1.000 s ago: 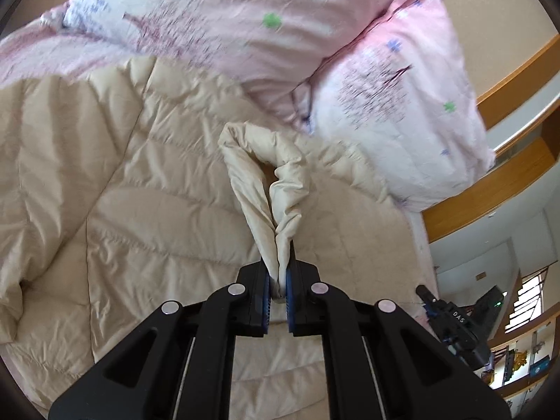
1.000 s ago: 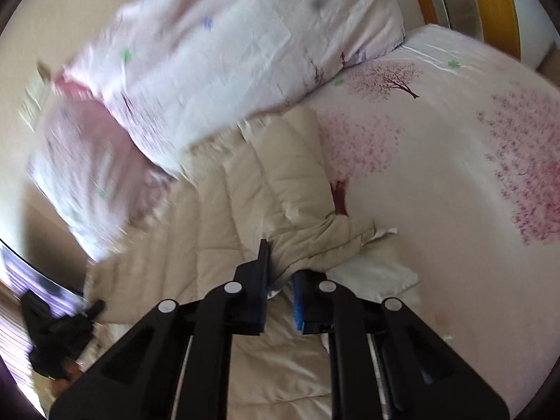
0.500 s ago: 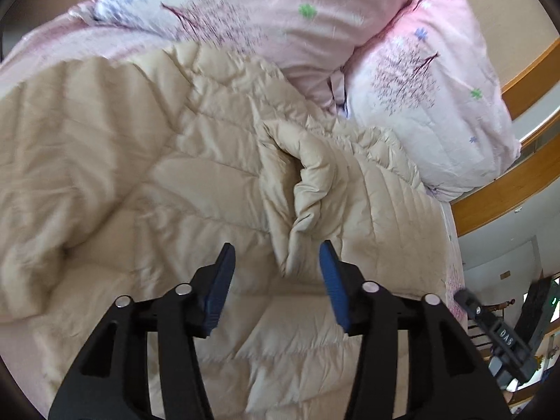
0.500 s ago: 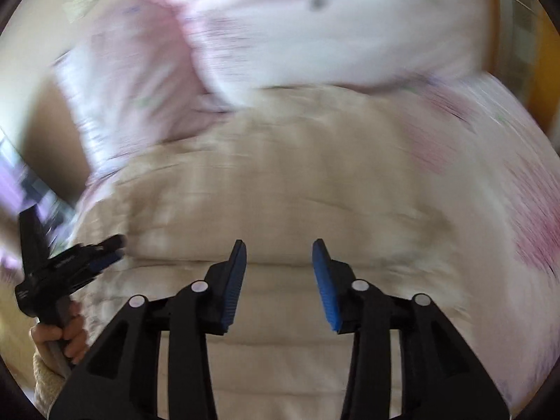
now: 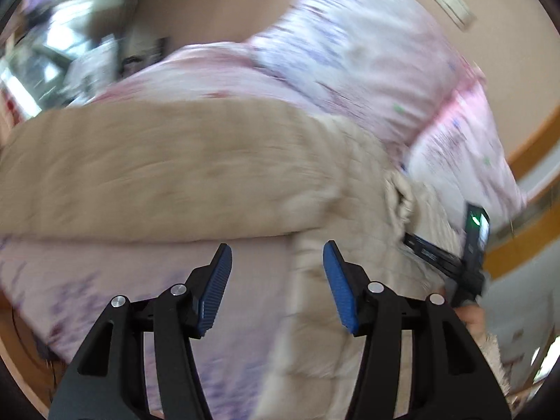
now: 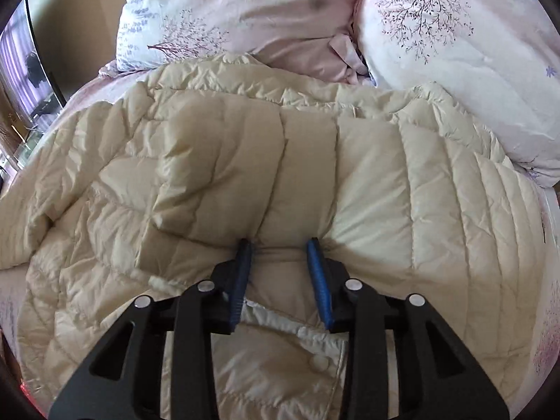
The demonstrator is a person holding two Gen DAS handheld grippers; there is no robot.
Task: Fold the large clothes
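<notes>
**Cream puffer jacket lying on the bed, right gripper pressing into a folded layer**

The jacket (image 6: 266,161) is lying spread across the bed, its quilted cream panels bunching up against the two flowered pillows (image 6: 455,45) at the head. A folded-over layer is sitting on top of the rest, and its lower edge is lying right between the blue pads of the right gripper (image 6: 280,248). The jaws there are standing partly apart, with the pads pushing into the padding on either side of a ridge of fabric; whether they are actually pinching it cannot be told.

In the blurred left wrist view, the jacket (image 5: 168,171) is stretching across the frame above the left gripper (image 5: 276,255). Those jaws are standing wide apart with nothing between them, hanging over the pink bedsheet (image 5: 115,280), while the jacket's edge is running just above and to the right of the pads. The right gripper (image 5: 437,255) is showing at the right edge, against the jacket.
</notes>
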